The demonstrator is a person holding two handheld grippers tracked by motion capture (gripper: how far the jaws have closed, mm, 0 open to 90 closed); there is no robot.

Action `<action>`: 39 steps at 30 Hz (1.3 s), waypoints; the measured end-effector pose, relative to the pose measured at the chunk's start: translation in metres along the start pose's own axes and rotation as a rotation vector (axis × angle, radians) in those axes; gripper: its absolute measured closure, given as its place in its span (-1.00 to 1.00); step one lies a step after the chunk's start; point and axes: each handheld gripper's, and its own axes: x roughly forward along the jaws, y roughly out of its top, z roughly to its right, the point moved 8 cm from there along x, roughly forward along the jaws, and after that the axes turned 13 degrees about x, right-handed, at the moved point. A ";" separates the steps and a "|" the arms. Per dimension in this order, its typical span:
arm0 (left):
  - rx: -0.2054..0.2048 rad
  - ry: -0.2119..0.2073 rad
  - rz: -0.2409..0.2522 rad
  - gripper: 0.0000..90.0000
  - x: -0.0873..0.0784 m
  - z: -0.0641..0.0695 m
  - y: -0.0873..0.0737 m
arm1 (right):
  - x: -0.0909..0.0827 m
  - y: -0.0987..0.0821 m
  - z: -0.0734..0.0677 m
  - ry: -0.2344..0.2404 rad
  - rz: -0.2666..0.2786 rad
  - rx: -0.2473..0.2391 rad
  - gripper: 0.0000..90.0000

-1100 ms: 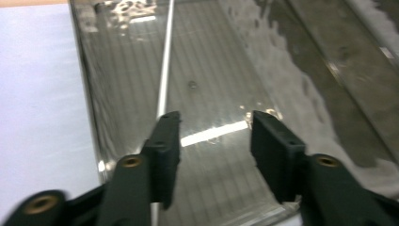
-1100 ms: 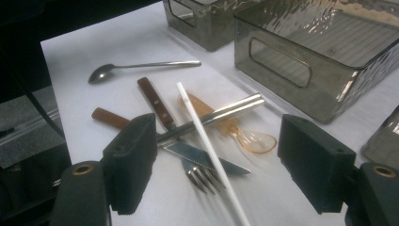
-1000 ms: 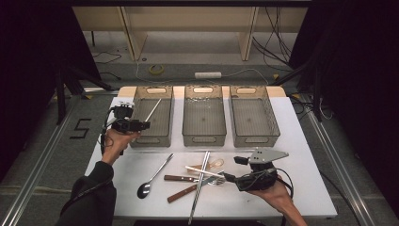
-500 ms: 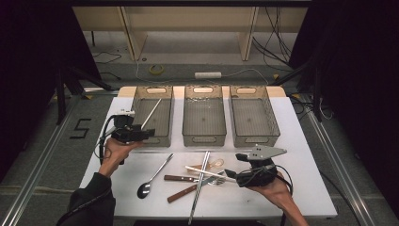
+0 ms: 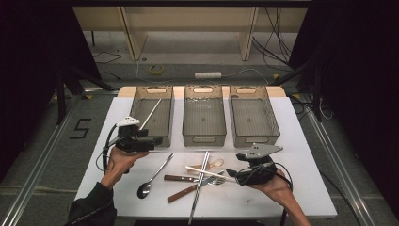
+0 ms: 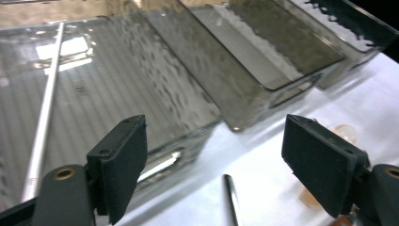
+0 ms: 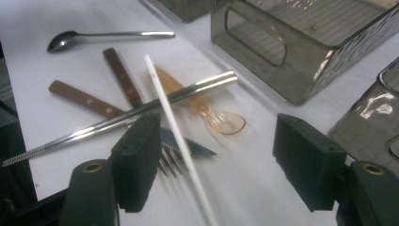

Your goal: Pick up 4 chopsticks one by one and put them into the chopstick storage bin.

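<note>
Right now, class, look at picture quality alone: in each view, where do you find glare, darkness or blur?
High view: both sides are black, and light falls on the white table. Left gripper view: bright glare patches on the left tray's floor; near jaws soft. Right gripper view: shine along the metal chopsticks; the white chopstick blurs toward the camera.

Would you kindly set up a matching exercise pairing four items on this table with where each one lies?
Things:
1. white stick
2. metal spoon
3. white chopstick
4. amber plastic spoon

Places:
A. between the open jaws of the right gripper
B. inside the left bin, leaning on its wall
C. on the white table, partly under the pair of metal chopsticks
D. alone on the table, left of the cutlery pile

Pairs: 1-B, 2-D, 3-A, 4-C
</note>
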 end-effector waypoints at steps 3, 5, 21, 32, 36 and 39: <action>0.018 -0.024 0.015 -0.54 -0.002 0.011 -0.003 | 0.003 -0.002 0.001 -0.005 -0.028 -0.011 -0.21; 0.029 -0.034 0.023 -0.55 -0.003 0.016 -0.005 | 0.005 -0.004 0.001 -0.007 -0.046 -0.022 -0.18; 0.087 -0.090 0.050 -0.56 -0.012 0.048 -0.017 | 0.021 -0.022 0.007 -0.013 -0.229 -0.088 0.16; 0.107 -0.117 0.043 -0.57 -0.015 0.066 -0.023 | 0.026 -0.035 0.011 -0.005 -0.324 -0.109 0.37; 0.118 -0.119 0.039 -0.57 -0.017 0.069 -0.024 | 0.028 -0.038 0.012 -0.006 -0.343 -0.122 0.45; 0.121 -0.119 0.041 -0.57 -0.018 0.071 -0.024 | 0.029 -0.039 0.012 -0.001 -0.347 -0.133 0.49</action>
